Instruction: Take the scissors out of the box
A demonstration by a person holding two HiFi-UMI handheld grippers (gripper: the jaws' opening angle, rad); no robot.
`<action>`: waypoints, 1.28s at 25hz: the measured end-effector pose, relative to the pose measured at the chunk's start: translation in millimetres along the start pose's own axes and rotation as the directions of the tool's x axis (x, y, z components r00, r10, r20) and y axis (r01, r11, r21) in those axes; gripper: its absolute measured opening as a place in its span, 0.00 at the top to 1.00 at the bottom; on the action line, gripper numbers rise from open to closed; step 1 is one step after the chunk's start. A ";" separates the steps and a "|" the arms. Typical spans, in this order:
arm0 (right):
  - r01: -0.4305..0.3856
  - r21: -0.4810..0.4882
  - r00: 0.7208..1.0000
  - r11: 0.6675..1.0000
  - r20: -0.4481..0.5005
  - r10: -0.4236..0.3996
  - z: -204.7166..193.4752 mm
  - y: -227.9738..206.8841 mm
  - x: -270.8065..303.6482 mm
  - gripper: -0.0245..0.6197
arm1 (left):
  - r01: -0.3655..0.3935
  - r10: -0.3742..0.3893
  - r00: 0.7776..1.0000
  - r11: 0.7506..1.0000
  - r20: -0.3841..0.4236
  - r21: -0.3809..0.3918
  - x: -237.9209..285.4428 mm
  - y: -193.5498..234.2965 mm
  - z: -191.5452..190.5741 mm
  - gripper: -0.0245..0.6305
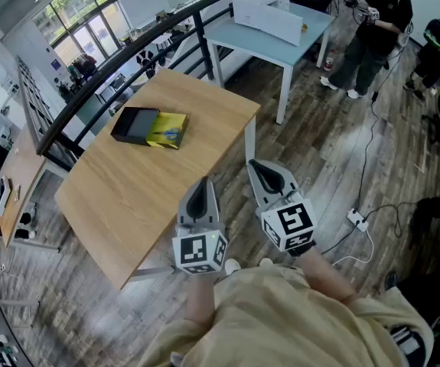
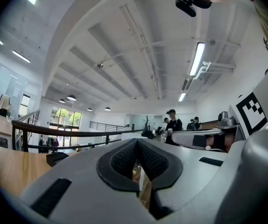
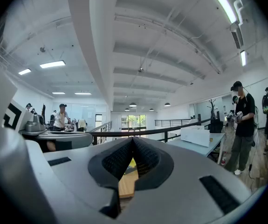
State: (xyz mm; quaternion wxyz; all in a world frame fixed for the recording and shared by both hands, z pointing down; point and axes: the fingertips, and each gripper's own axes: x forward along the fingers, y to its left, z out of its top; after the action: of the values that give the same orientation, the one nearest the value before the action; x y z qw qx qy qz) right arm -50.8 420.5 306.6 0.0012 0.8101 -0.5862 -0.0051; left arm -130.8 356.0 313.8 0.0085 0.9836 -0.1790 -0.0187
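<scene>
"Looking from the left, where did the box lie?"
"Far across the wooden table, well apart from both tools. The scissors couldn't be made out. The left gripper was clenched on nothing, and the right gripper likewise."
"Any risk?"
"Arriving with jaws closed would likely shove that light box away rather than grasp it."
"Counts?"
"One box, one wooden table, two grippers."

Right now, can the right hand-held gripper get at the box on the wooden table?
Probably yes: bare tabletop lies between the right hand-held gripper and the box, nothing standing in the way. Its jaws are shut, though, so they must open first.
</scene>
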 end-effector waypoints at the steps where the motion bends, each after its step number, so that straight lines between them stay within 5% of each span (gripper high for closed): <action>1: 0.001 0.011 1.000 1.000 0.004 -0.001 0.5 -3.6 -4.9 0.94 | -0.003 0.003 1.000 1.000 -0.003 0.000 0.4 -4.6 -0.5 0.96; 6: -0.004 0.104 0.998 0.995 0.062 -0.003 0.4 -22.0 -27.9 0.94 | -0.023 0.023 1.000 1.000 -0.016 0.001 5.3 -26.4 -6.6 0.96; 20: 0.002 0.210 1.000 0.978 0.005 -0.003 -43.9 -64.8 -53.1 0.94 | -0.001 0.006 0.999 0.996 -0.054 0.085 23.1 -84.0 -32.0 0.96; 32: -0.008 0.196 1.000 0.981 -0.007 0.010 -66.4 -127.0 44.4 0.94 | 0.002 0.001 0.998 0.999 -0.060 0.040 136.9 -43.9 -61.4 0.96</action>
State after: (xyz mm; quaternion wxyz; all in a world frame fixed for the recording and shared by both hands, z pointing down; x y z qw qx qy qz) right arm 84.3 417.8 371.7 -0.0759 0.8037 -0.5876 0.0559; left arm 15.1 349.5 369.5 -0.0060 0.9838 -0.1788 0.0146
